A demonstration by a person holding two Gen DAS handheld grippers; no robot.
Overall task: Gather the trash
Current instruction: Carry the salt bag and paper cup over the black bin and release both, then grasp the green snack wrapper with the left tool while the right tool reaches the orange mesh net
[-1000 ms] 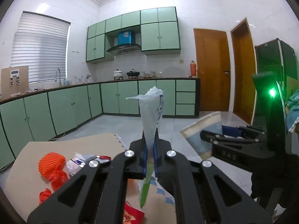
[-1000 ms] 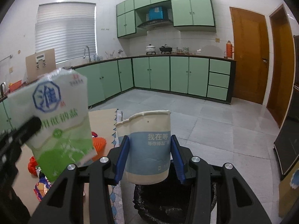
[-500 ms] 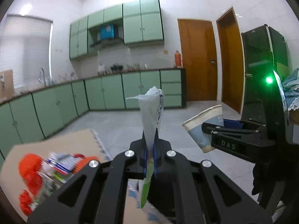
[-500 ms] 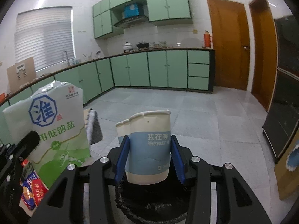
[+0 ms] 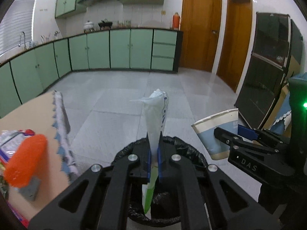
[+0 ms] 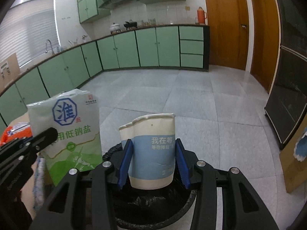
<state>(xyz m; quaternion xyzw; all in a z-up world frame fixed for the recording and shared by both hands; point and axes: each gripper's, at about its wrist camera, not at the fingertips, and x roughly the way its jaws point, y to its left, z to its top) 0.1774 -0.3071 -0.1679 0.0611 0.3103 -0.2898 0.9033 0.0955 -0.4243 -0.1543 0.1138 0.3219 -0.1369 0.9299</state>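
Grey-tiled kitchen floor (image 6: 220,115): left tongs (image 5: 154,160), jaws opening, pinch salt bag (image 5: 156,115); right tongs (image 6: 153,163) clamp paper cup (image 6: 153,149) above bin (image 6: 153,210).

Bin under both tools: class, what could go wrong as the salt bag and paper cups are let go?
The tall salt bag, between the opening jaws of the left tool, could tip and land outside the rim of the bin. The two nested paper cups in the right tool hang near that rim; they might separate, and one could miss.
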